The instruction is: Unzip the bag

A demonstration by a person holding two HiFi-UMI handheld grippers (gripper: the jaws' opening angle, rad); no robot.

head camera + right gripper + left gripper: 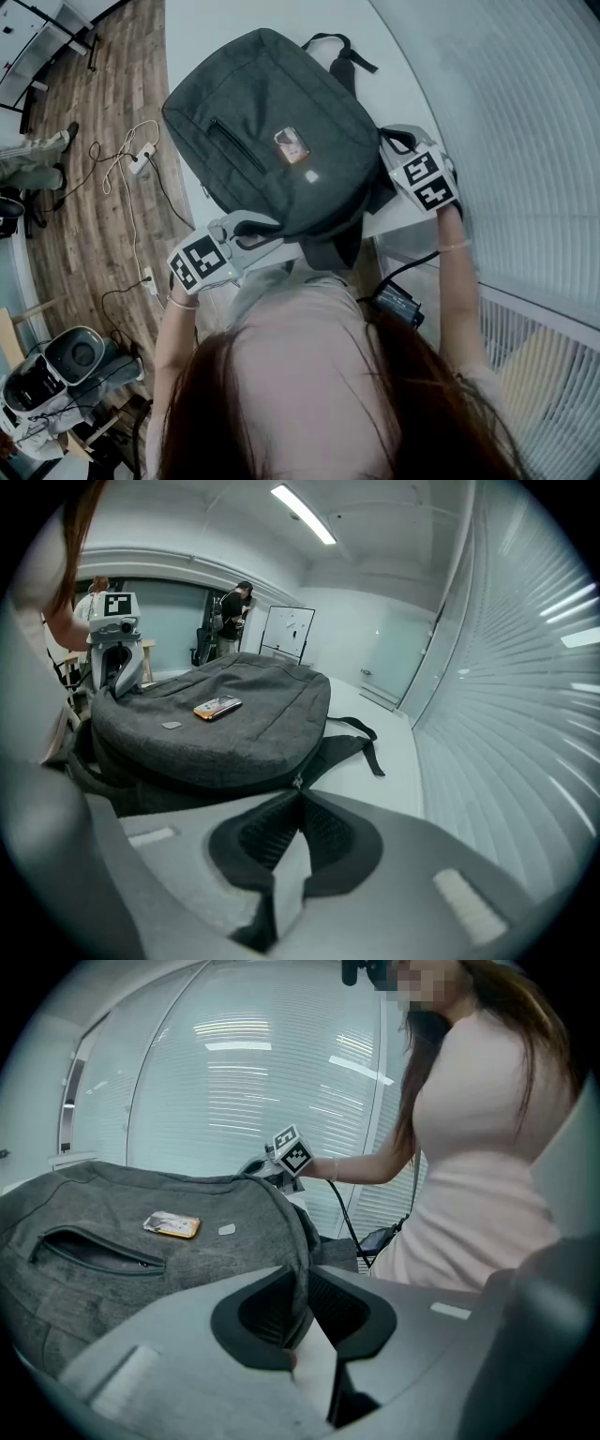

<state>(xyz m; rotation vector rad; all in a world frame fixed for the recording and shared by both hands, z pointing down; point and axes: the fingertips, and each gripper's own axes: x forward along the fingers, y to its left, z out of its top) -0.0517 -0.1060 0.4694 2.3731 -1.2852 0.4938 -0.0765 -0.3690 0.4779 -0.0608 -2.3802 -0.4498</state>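
The right gripper (298, 794) has its jaws pressed together. The small metal zipper pull (296, 781) appears pinched right at their tips, at about 4 o'clock on the bag (272, 131) in the head view. The left gripper (305, 1288) is clamped on a ridge of the bag's grey fabric at about 7 o'clock, close to the person's body.

This looks like the start of the unzip, with one side anchoring and the other drawing. The pull should travel along the line of the zip, round the bag's curved edge, not outward from it. Otherwise the slider may jam or slip out of such a shallow tip grip. The left grip needs to hold the cloth taut against that draw. If the bag slides across the table (216, 23), the zip will likely bunch at the corner.

The bag is a dark grey cloth backpack lying front up on the white table, at the edge nearest the person. Its face has a slanted front pocket (234, 142) and a small orange patch (292, 144). At 1 o'clock, black straps (342, 52) trail away. The fabric looks soft and will probably give under tension.
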